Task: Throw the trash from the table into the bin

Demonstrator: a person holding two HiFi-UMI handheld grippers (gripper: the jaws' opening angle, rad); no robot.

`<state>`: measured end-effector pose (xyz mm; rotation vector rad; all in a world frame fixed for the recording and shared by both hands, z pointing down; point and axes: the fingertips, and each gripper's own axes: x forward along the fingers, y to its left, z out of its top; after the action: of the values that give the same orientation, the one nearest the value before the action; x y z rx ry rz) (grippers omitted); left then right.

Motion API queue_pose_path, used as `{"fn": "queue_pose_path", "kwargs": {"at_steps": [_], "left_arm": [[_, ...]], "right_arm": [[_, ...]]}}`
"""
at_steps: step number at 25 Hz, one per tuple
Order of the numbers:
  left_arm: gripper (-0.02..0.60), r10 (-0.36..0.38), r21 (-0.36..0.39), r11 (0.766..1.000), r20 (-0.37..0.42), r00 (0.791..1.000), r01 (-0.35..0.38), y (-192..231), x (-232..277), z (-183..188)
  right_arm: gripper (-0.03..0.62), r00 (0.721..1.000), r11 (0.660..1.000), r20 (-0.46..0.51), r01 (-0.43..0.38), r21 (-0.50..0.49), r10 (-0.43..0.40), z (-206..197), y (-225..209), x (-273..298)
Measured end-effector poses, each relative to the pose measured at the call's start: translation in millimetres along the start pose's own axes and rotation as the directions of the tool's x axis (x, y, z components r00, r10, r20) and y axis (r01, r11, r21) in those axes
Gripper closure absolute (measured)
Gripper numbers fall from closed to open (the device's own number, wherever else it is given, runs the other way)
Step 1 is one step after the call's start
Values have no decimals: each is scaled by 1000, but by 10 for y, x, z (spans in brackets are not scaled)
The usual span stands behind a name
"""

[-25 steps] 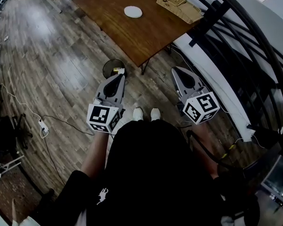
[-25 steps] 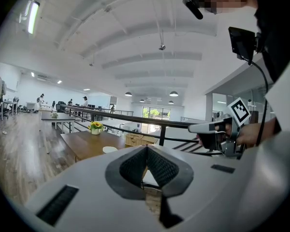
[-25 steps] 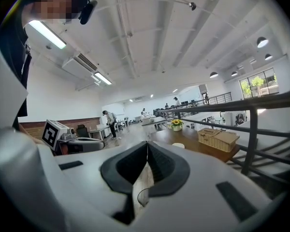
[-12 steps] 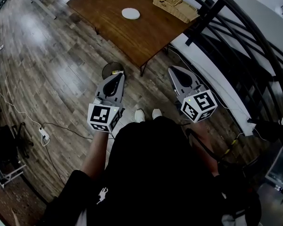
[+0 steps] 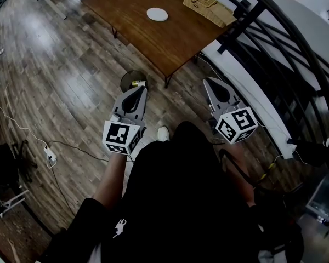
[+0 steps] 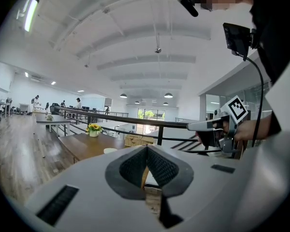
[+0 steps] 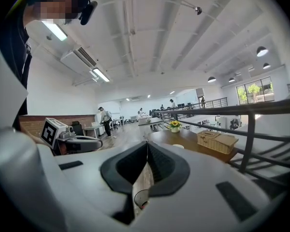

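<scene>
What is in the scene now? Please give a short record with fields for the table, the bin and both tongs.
table: wooden, ahead of the person
on it: white round item; wicker basket
bin: dark, round, on the floor by the table's near corner
left tongs: shut, nothing held
right tongs: shut, nothing held

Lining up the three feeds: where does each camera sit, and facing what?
Head view: on the person's head, steeply down on table, bin, left gripper, right gripper, torso.
Left gripper view: on that gripper, along its closed jaws toward the table; right gripper at right.
Right gripper view: likewise, left gripper at left.
All share the basket.
</scene>
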<state>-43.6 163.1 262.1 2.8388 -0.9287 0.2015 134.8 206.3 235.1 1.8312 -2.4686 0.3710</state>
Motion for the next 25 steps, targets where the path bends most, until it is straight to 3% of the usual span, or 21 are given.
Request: {"fn": "queue_pose_path", "kwargs": {"at_steps": [14, 25], "left_arm": [[571, 23, 15, 1000, -16, 1000, -22, 184, 77, -3], [571, 48, 13, 999, -38, 998, -48, 295, 778, 66]], "right_arm": [[582, 1000, 1000, 8, -30, 9, 29, 24, -25, 266], [582, 998, 997, -2, -64, 34, 64, 85, -663, 695]]}}
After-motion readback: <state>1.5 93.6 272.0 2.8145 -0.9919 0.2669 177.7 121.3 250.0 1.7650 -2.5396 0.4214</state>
